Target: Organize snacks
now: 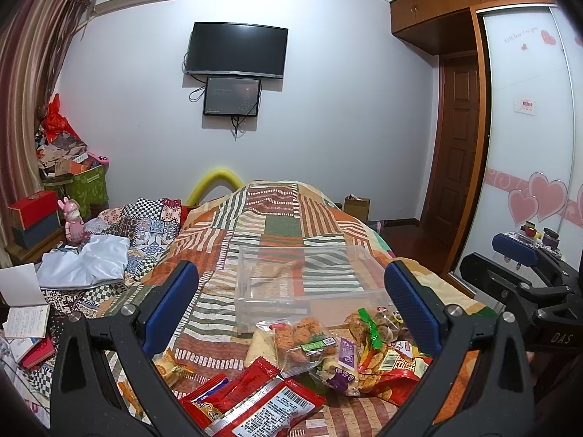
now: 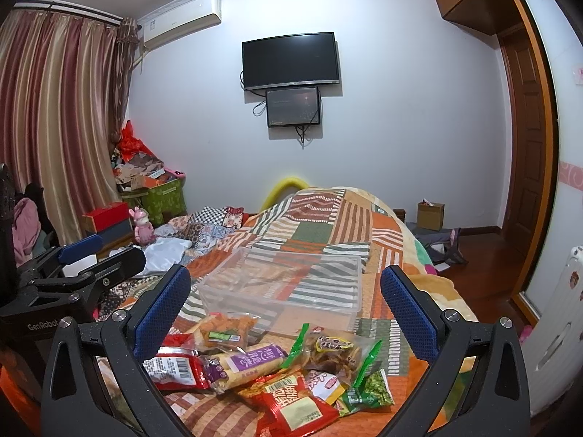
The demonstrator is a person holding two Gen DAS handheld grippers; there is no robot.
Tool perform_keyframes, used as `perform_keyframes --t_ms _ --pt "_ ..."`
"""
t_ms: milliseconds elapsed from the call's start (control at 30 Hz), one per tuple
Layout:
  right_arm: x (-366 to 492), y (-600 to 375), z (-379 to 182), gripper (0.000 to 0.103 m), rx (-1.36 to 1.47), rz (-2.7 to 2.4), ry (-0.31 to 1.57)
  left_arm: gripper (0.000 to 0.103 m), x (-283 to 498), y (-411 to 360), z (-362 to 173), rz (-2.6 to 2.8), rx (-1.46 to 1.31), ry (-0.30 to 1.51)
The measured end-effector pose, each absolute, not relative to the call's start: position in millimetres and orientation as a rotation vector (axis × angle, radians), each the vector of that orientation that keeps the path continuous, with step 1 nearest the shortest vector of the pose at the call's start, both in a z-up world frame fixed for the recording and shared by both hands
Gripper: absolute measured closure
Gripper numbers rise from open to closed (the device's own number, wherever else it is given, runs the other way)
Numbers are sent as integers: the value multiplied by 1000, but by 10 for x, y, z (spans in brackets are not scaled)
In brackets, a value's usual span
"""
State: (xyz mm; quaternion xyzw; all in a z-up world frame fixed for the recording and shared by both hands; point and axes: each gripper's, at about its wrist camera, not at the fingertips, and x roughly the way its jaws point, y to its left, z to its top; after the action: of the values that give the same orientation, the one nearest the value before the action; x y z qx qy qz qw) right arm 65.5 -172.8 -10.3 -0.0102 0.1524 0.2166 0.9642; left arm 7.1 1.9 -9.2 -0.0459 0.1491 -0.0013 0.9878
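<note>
1. Left wrist view: the left gripper (image 1: 291, 306) has its jaws spread wide and holds nothing. One clear bin (image 1: 309, 284) lies on the quilt (image 1: 284, 218), with roughly seven snack packets (image 1: 309, 357) heaped before it, the nearest cut off.
2. Right wrist view: the right gripper (image 2: 286, 309) is likewise wide apart and empty. The same bin (image 2: 284, 287) sits behind about seven overlapping packets (image 2: 269, 367), so the count is unsure.

Both cameras sit low over the near end of the bed (image 1: 277, 218), looking along its length toward the far wall with the television (image 1: 235, 51). The left wrist view stands nearer the bed's left edge, the right wrist view nearer its right edge, seemingly a touch further back. Each catches the other gripper at its side margin. They share the clear bin (image 2: 288, 284), the snack pile (image 2: 269, 364) close beneath, and the wall.
</note>
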Motion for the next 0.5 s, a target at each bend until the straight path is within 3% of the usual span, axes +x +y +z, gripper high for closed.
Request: perform_keyframes --t_ms 500 --pt "636 -1730 -110 0 -17 439 305 0 64 15 -83 -6 -89 303"
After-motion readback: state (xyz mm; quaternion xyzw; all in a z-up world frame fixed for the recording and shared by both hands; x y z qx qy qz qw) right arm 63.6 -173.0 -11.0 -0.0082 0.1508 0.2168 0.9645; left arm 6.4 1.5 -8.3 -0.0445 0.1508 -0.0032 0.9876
